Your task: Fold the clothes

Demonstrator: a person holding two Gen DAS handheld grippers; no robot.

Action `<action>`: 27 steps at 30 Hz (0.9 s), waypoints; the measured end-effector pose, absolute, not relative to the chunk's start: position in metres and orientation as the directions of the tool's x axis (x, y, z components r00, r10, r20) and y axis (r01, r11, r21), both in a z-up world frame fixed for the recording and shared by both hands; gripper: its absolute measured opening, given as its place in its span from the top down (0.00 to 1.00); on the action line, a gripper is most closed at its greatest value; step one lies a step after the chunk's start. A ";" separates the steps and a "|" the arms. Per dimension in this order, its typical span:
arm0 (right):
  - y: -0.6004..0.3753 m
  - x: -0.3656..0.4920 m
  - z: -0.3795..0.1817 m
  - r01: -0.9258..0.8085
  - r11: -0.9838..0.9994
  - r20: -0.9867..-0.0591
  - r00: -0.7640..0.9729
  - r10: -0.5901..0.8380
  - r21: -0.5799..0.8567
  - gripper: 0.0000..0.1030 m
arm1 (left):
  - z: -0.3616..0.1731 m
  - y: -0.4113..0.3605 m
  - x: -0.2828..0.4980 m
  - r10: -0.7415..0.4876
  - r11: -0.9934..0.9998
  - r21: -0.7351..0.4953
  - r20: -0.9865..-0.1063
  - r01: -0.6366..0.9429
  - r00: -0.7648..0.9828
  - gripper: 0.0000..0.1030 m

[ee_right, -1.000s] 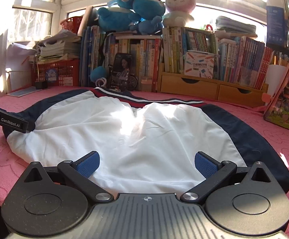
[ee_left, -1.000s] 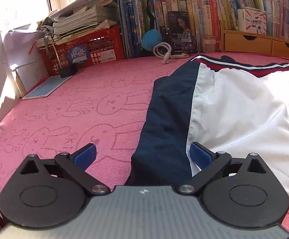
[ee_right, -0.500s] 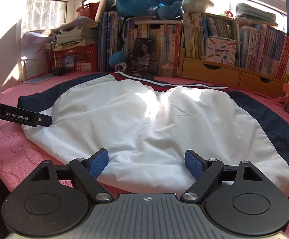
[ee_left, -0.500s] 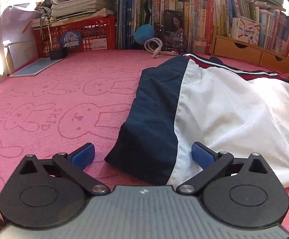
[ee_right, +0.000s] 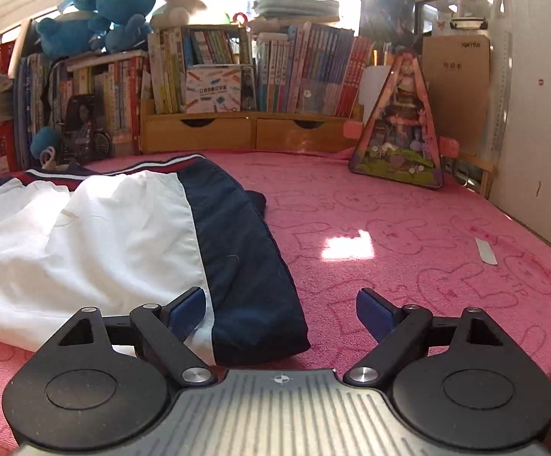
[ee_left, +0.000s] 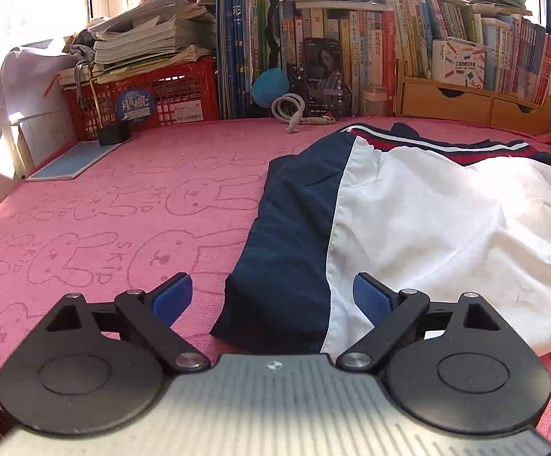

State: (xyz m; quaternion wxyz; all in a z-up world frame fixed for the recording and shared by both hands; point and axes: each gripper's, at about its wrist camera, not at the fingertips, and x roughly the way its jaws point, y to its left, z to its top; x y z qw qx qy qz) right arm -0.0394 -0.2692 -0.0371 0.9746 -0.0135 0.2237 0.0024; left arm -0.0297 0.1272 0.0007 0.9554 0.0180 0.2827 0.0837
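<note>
A white garment (ee_left: 446, 224) with navy side panels and a red-striped waistband lies flat on the pink rabbit-print cloth (ee_left: 131, 212). My left gripper (ee_left: 273, 298) hovers over its near left corner, where the navy panel (ee_left: 290, 250) lies between the blue pads untouched; the jaws are closing. In the right wrist view the same garment (ee_right: 97, 235) lies left of centre. My right gripper (ee_right: 281, 313) straddles the near right corner of the navy panel (ee_right: 245, 266), jaws closing but wide apart, pads clear of the fabric.
Books, a red basket (ee_left: 142, 98) of papers and a wooden drawer unit (ee_right: 245, 133) line the back. A coiled white cable (ee_left: 290, 110) and a blue pad (ee_left: 74, 161) lie at the left rear. A triangular toy box (ee_right: 400, 140) stands at the right; a white strip (ee_right: 486, 250) lies near the right edge.
The right gripper has swung to the right, from the white middle of the garment to its right navy corner. The left gripper has drawn back slightly; the garment's left corner now shows between its pads.
</note>
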 end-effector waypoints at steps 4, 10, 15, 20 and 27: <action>-0.220 -0.017 -0.005 -0.217 0.975 -0.375 0.901 0.217 0.043 0.15 | 0.031 0.111 -0.008 0.078 0.997 0.042 -0.469 -0.066 0.880 0.07; -0.144 0.036 0.004 -0.387 0.919 -0.423 0.823 0.380 0.072 0.15 | 0.021 0.073 0.050 0.115 0.985 0.165 -0.447 -0.044 0.887 0.07; -0.111 0.060 -0.013 -0.441 0.897 -0.512 0.768 0.386 0.016 0.15 | -0.012 0.069 0.082 0.173 0.972 0.231 -0.552 -0.050 0.816 0.07; -0.130 0.073 -0.033 -0.368 0.929 -0.588 0.759 0.280 -0.033 0.17 | -0.037 0.079 0.079 0.233 0.955 0.282 -0.539 -0.087 0.810 0.01; -0.197 0.086 -0.034 -0.259 0.965 -0.573 0.798 0.186 -0.049 0.43 | -0.036 0.088 0.081 0.233 0.963 0.248 -0.556 -0.108 0.798 0.00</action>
